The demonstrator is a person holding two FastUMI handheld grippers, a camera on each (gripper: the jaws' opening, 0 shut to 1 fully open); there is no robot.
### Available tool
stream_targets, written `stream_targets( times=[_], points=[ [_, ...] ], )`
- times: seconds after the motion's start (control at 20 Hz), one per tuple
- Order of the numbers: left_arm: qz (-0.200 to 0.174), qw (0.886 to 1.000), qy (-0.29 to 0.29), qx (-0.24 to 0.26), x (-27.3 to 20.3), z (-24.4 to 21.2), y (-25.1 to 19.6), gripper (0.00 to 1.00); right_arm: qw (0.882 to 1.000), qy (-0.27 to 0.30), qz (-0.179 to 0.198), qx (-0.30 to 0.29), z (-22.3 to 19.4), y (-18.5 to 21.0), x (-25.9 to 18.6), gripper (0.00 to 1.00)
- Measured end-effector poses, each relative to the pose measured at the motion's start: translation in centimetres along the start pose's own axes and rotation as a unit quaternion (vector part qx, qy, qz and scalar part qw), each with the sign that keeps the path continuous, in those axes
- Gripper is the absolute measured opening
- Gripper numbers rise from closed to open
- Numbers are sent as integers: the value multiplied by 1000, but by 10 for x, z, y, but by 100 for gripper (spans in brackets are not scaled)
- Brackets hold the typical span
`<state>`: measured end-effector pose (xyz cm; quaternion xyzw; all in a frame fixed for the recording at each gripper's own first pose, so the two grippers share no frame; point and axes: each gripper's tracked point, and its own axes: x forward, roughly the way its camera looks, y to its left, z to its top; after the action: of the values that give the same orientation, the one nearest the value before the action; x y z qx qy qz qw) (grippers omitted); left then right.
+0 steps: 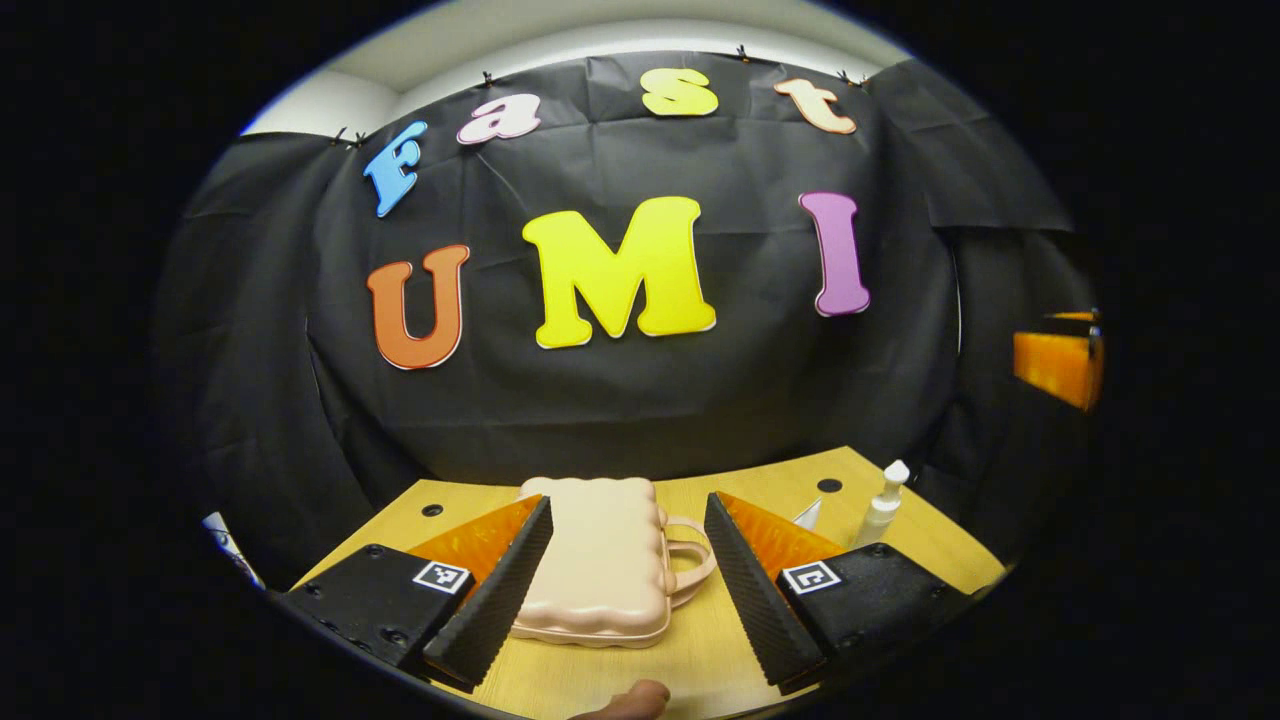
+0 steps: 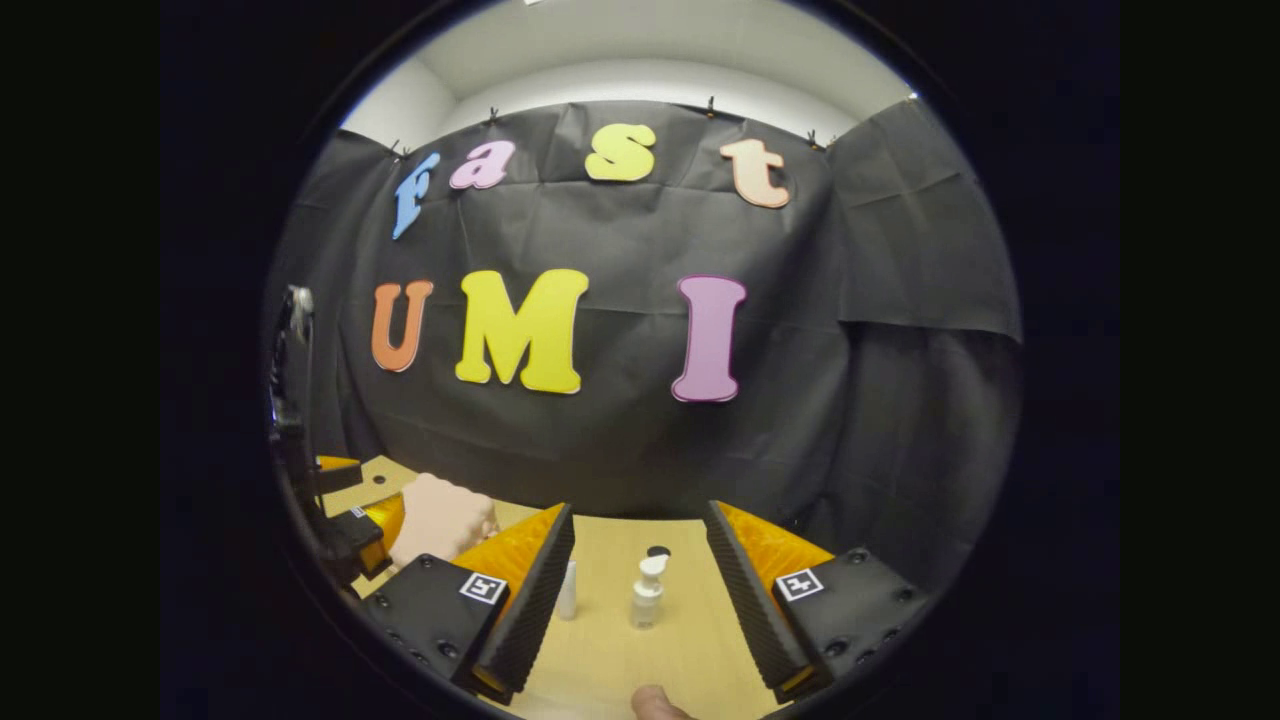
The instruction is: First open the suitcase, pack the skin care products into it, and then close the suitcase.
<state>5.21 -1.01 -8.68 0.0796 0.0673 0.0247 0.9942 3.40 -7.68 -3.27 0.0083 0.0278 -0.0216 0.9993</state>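
A small pale pink suitcase (image 1: 597,560) lies flat and closed on the wooden table (image 1: 700,650), its handle pointing right. My left gripper (image 1: 625,585) hangs open just in front of it, its fingers spread to either side of the case without touching it. To the right stands a white pump bottle (image 1: 882,505) with a small white tube (image 1: 808,515) beside it. In the right gripper view the pump bottle (image 2: 647,592) and the tube (image 2: 568,590) stand between the wide-open fingers of my right gripper (image 2: 640,610), farther ahead. The suitcase (image 2: 440,520) and the left gripper (image 2: 340,520) show at the left there.
The table has round holes in its top (image 1: 829,485) near the back edge, and its bare surface (image 2: 620,660) runs towards me. The black cloth wall closes the booth behind and at the sides. A fingertip (image 1: 630,700) shows at the bottom edge.
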Motion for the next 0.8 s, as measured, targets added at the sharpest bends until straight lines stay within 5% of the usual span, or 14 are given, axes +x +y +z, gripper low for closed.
stream_targets(
  times=[0.3,0.5,0.6,0.8],
  points=[
    [4,992,23,122,29,-54,-22,98,1000,11,-19,-5,-22,-47,-4,79],
    [-1,967,28,252,47,-92,-43,98,999,41,-30,16,-54,-83,4,78],
    [5,947,25,320,56,-100,-49,98,998,48,-31,23,-64,-95,10,79],
    [16,888,28,459,78,-122,-58,97,997,75,-22,18,-101,-115,25,79]
  ],
)
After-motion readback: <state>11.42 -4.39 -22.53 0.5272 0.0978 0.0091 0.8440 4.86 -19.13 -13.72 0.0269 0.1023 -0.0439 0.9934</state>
